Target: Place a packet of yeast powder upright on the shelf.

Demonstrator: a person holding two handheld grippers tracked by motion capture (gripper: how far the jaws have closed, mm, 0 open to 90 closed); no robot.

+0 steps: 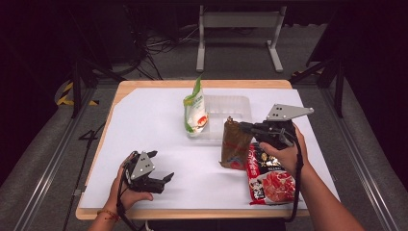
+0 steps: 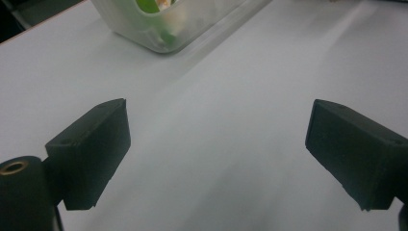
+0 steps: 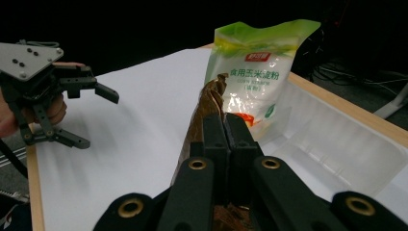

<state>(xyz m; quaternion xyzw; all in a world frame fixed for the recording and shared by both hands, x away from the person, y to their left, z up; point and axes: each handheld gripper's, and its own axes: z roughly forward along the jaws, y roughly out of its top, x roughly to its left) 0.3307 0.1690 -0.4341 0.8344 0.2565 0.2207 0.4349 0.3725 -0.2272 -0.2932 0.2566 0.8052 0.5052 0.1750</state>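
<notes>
Brown pouch (image 1: 235,143) hangs upright by its top, pinched in the closed right gripper (image 1: 246,127), just above the bench (image 1: 144,120) beside the red packet (image 1: 269,180) and clear tray (image 1: 231,103). Left gripper (image 1: 161,166) rests agape over bare white surface, well apart.

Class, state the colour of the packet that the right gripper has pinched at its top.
Brown packet, pinched by the right gripper; the high view shows it best.

I see the tall brown crinkled plastic pouch (image 1: 235,144) upright, pinched at its top edge, lifted near the table's right side, just beside the clear tray's front rim.
</notes>
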